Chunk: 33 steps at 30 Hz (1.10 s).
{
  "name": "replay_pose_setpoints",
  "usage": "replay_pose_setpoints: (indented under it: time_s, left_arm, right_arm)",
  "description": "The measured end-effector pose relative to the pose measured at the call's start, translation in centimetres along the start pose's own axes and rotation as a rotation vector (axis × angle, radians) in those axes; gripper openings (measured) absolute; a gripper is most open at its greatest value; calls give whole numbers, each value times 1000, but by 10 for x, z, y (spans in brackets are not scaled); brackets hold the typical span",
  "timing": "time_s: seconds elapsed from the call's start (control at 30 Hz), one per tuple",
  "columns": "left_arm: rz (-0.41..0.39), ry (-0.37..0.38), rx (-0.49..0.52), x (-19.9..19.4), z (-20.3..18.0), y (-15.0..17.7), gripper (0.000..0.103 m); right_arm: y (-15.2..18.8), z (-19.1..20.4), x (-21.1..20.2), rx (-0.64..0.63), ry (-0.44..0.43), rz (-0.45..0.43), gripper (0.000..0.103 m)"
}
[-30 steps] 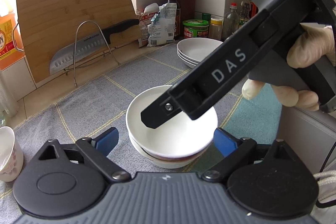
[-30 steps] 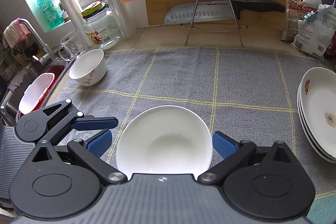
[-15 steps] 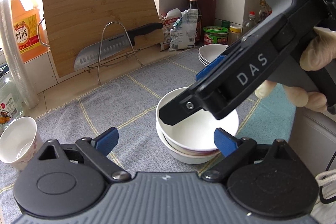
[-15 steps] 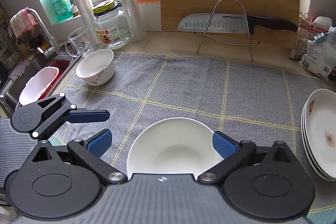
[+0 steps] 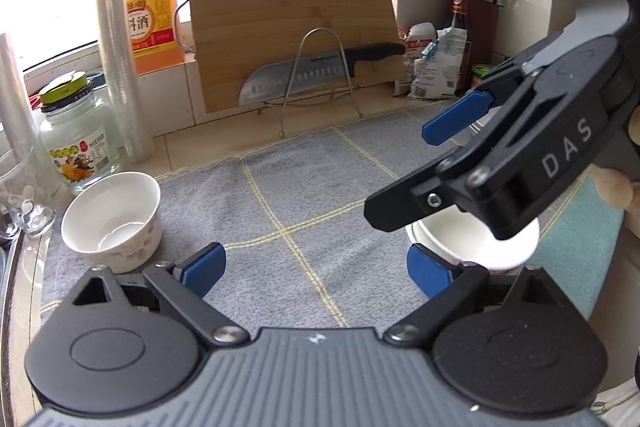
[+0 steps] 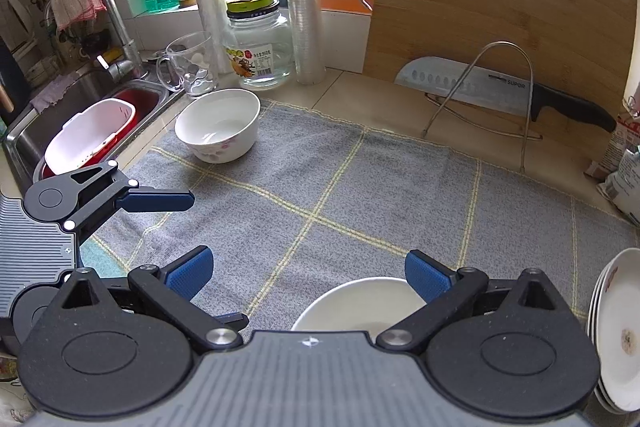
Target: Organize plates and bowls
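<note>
My left tongs (image 5: 314, 269) stand wide with nothing but grey cloth (image 5: 304, 187) between them. The stacked bowls (image 5: 476, 247) sit beside their right pad, half hidden by my right tongs (image 6: 308, 277), also wide; only the rim shows there. A flowered bowl (image 6: 218, 125) lies well ahead-left; plates (image 6: 618, 331) are cut off at right.

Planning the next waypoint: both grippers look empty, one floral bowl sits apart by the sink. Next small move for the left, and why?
Probably carry the left gripper toward the floral bowl until its rim sits between the open jaws. That bowl stands alone on the grey mat, while the stacked bowls sit under the right gripper, which is also open and holding nothing.
</note>
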State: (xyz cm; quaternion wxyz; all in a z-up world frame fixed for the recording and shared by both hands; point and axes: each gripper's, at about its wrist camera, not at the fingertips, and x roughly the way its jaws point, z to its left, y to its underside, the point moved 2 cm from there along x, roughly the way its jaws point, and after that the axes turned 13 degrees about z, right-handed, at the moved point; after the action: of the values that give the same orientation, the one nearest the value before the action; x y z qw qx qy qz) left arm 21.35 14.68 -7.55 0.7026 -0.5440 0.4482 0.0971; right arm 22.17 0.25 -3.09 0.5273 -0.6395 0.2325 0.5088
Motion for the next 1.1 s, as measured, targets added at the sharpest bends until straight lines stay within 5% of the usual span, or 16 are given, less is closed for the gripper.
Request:
replay_pose_setpoints:
  time_s: [0.53,1.1]
  left_arm:
    - [-17,-167,-175,-11,68,22,97]
    - [-31,-282,-208,29,127,17,97]
  right_arm:
    - [-50,46,27,-187,-13,24,103]
    - [-122,76,75,-334,-49,25,103]
